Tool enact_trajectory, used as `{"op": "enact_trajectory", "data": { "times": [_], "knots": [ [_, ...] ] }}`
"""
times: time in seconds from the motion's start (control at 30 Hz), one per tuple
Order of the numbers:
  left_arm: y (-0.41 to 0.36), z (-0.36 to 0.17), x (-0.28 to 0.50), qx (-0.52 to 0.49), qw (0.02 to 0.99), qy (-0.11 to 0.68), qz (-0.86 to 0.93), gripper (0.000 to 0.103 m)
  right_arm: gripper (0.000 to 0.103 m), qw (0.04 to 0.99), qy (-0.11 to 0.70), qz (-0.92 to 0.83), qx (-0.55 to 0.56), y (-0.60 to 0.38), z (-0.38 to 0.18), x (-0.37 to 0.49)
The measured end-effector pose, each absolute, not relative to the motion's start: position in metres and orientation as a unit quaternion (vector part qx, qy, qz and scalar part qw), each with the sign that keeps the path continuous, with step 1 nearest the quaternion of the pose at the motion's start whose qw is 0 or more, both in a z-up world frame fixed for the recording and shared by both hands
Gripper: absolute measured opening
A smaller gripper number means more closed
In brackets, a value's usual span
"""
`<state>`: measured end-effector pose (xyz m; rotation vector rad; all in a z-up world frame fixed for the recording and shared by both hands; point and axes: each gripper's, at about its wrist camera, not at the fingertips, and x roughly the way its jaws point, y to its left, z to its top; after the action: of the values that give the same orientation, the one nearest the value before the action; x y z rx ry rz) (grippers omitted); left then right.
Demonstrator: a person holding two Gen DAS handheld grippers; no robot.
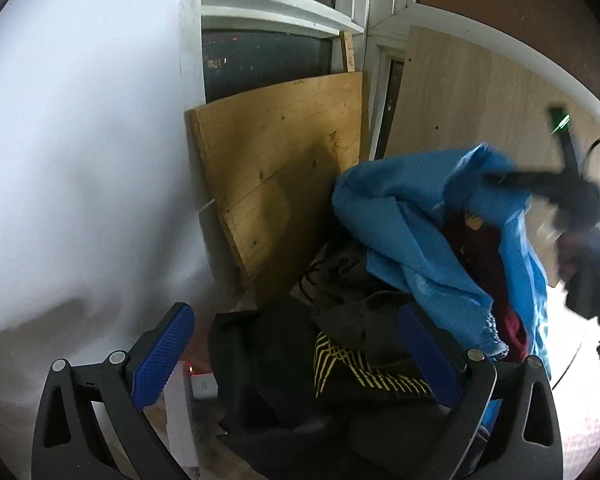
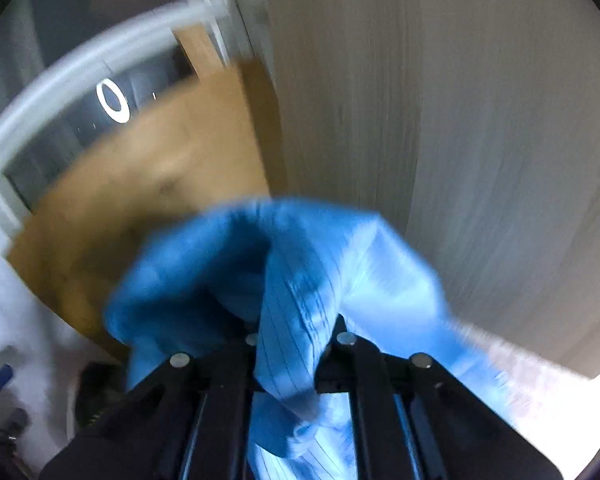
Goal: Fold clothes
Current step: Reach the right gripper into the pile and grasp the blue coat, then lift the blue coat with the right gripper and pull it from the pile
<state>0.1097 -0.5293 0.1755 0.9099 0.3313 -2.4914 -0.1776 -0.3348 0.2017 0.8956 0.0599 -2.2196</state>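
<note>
A blue garment (image 1: 412,224) hangs lifted above a heap of dark clothes (image 1: 300,364), among them a black piece with yellow stripes (image 1: 360,368) and a dark red one (image 1: 484,256). My left gripper (image 1: 296,348) is open and empty, its blue pads (image 1: 164,356) spread just above the heap. My right gripper (image 1: 512,180) shows blurred at the right of the left wrist view, shut on the garment's top. In the right wrist view the blue garment (image 2: 300,280) is bunched between the shut fingers of my right gripper (image 2: 292,340) and covers their tips.
A plywood board (image 1: 276,180) leans against a window frame (image 1: 284,12) behind the heap. A white wall (image 1: 80,160) is at the left, a pale wood panel (image 1: 468,96) at the right. A white box (image 1: 180,412) stands low left.
</note>
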Motion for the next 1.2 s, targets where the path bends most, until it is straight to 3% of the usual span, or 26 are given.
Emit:
{"op": "enact_trajectory", "data": {
  "times": [0.17,0.5,0.8,1.03,1.13,1.2],
  "knots": [
    [-0.522,0.189,0.119,0.318,0.219,0.118,-0.915,0.102,0.002,0.350,-0.019,-0.907,0.234,-0.269,0.319,-0.135],
    [-0.489,0.221,0.125,0.295,0.170,0.090,-0.936,0.102,0.001,0.249,-0.059,-0.963,0.081,-0.088,0.454,-0.047],
    [-0.431,0.234,0.113,0.290,0.096,0.060,-0.950,0.102,0.001,0.097,-0.001,-0.995,-0.023,0.032,0.566,0.045],
    [-0.409,0.232,0.104,0.298,0.065,0.050,-0.951,0.102,0.001,-0.014,0.035,-0.997,0.065,0.122,0.503,0.074],
    [-0.402,0.226,0.098,0.307,0.056,0.043,-0.949,0.102,0.004,-0.036,0.067,-0.976,0.205,0.145,0.422,0.044],
    [-0.398,0.219,0.094,0.316,0.052,0.036,-0.947,0.102,0.015,-0.042,0.087,-0.940,0.327,0.154,0.344,0.025]
  ]
}}
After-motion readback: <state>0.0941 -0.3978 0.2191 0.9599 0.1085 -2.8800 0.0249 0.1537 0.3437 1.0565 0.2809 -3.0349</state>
